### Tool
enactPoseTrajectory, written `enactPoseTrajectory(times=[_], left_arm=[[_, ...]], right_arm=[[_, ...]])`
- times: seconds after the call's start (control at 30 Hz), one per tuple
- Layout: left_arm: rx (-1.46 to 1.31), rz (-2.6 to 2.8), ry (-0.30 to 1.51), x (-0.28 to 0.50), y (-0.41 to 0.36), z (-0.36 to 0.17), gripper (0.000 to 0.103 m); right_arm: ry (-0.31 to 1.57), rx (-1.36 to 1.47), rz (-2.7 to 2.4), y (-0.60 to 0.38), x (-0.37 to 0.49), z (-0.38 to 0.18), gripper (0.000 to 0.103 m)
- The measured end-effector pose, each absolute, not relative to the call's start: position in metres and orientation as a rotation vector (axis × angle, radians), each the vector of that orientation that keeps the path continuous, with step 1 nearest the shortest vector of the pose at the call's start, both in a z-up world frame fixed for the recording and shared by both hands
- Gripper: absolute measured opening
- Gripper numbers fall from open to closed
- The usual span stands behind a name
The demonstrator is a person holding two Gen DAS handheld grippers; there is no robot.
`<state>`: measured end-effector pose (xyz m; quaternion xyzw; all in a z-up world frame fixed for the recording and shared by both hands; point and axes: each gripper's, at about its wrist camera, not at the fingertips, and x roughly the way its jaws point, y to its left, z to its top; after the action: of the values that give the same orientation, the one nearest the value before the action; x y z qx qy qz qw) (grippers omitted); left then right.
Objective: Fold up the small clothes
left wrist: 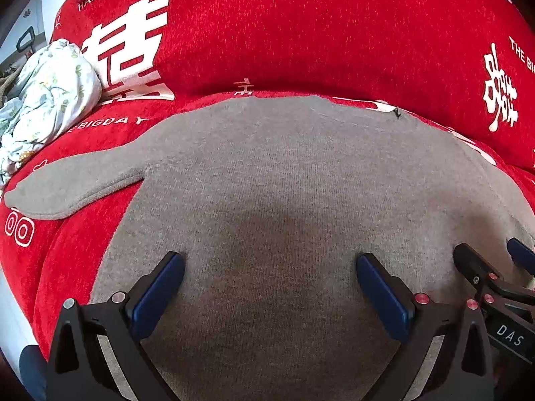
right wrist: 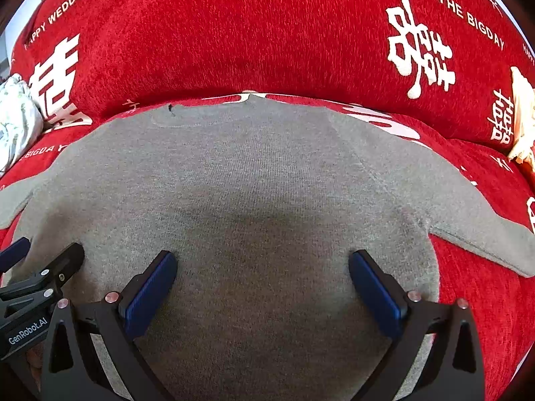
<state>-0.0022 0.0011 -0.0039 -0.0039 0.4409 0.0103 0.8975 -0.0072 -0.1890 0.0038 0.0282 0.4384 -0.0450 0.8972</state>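
Left gripper (left wrist: 271,267): jaws spread wide, holding nothing, poised over the small grey knitted sweater (left wrist: 284,173). Right gripper (right wrist: 262,264): likewise wide open and empty, just beside the left. The sweater lies flat, sleeves out to each side, on a red sofa cover with white lettering (right wrist: 234,33). A crumpled floral white cloth (left wrist: 50,100) sits at the far left.

Bright, sharp views; fisheye bending, dark corners.
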Motion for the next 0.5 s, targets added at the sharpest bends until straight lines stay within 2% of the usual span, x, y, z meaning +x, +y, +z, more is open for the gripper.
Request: enactPoseTrajectory(times=[0.5], left_arm=[[-0.013,0.002,1.041,0.016,0.002,0.002,0.103]], right_arm=[[0.940,0.068,-0.078,-0.189,-0.002,0.004,0.103]])
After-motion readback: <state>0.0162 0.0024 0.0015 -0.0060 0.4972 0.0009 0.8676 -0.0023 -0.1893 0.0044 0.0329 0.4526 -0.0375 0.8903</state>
